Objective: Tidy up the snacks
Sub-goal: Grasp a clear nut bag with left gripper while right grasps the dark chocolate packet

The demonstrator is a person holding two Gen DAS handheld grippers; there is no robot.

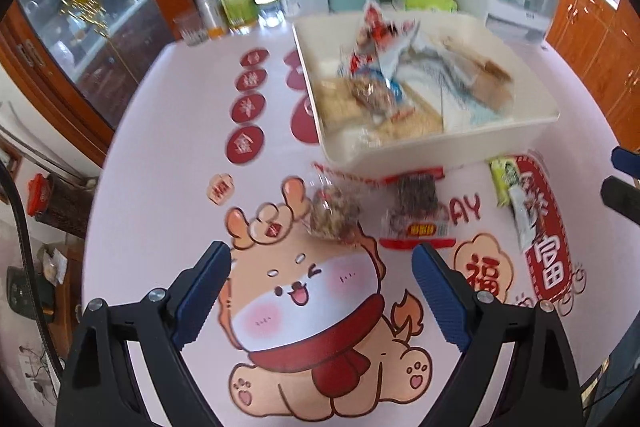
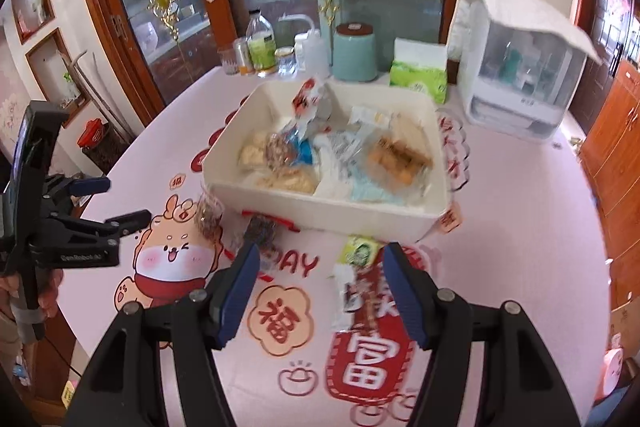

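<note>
A white plastic bin (image 2: pixel 434 211) sits toward the back of a pink desk (image 2: pixel 520 227) printed with a cartoon dog and red lucky characters, already loaded with wrapped snacks: pale biscuits, a brown cake in clear film (image 2: pixel 394 155), a red-and-white packet (image 2: pixel 310 99) standing on end, and blue-and-white pouches. Three items lie on the desk just in front of the bin: a clear bag of brown nutty pieces (image 1: pixel 332 213), a dark seaweed-like bar in a red-edged wrapper (image 1: pixel 416 211), and a green-and-white stick pack (image 2: pixel 352 271) lying near the bin's front right corner. The left hand-held gripper (image 1: pixel 322 271) hovers over the dog print with its blue-padded jaws spread wide and nothing between them, the nutty bag and dark bar just beyond its tips. The right hand-held gripper (image 2: pixel 320 279) is likewise wide open and empty, with the stick pack lying in the gap between its fingers on the desk surface; whether it touches them cannot be told. Along the desk's far edge stand a teal canister (image 2: pixel 354 53), a green tissue pack (image 2: pixel 418 75), several bottles and jars (image 2: pixel 262 47), and a white lidded organizer (image 2: pixel 516 75), backed by a wood-framed glass cabinet (image 2: pixel 180 7).
</note>
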